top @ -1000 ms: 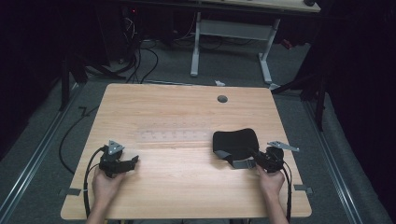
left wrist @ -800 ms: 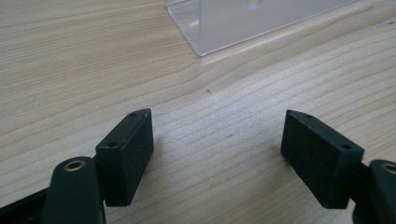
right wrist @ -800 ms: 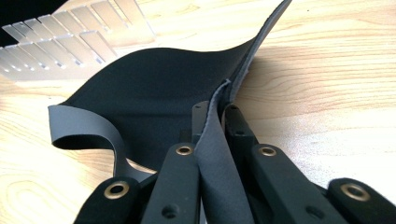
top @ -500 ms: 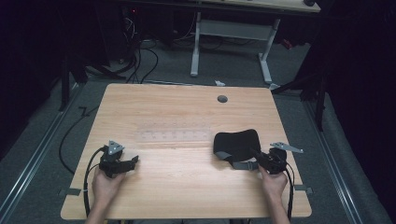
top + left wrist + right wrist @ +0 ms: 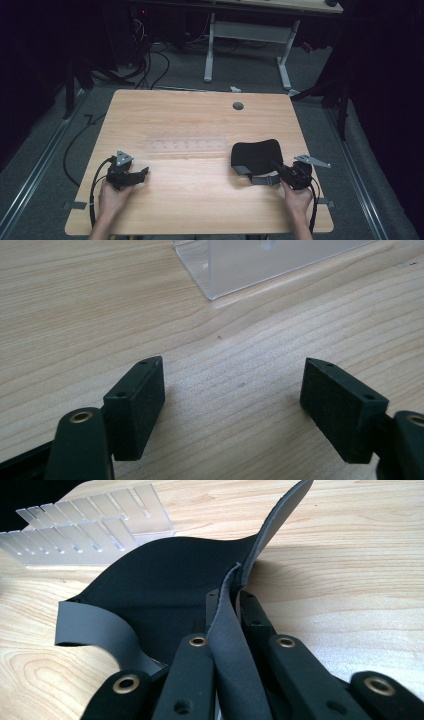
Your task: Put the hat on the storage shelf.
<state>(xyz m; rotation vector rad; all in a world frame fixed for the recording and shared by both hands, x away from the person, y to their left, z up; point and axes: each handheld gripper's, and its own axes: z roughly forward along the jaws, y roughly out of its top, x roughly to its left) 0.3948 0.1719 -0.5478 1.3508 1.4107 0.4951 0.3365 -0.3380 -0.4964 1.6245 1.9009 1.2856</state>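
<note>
Right hand-held gripper [image 5: 278, 170] sits near the table's [image 5: 200, 210] right edge, toward the near right corner, jaws pointing left across the table. In the right gripper view its jaws are pressed together on a grey strap [image 5: 235, 645] of the black fabric piece [image 5: 256, 154]; the strap runs up between the pads and the fabric's edge lifts into a raised flap just beyond them. The pinch on the strap, not the body, looks chosen because the strap is the one thin, free part that gives a sure grip on a limp item.

The black fabric piece lies mostly flat on the right half of the table, just left of the right hand-held gripper, its body well apart from the back edge. A second grey strap [image 5: 90, 627] curls loose on the wood at the near left of the fabric. Soft, floppy material: I judge it will drape and fold if lifted by one strap alone.

Left hand-held gripper [image 5: 142, 172] rests near the front left corner of the table, jaws pointing right. In the left gripper view its jaws stand wide apart with only bare wood between them; it holds nothing. Likely waiting in reserve to take the free strap or steady the fabric.

A clear slotted acrylic rack [image 5: 186, 145] lies across the middle of the table, between the two grippers and farther back; its corner shows ahead of the left jaws. The fabric's far edge lies near its right end; whether they touch I cannot tell.

A round grommet [image 5: 238, 106] sits near the back edge.
</note>
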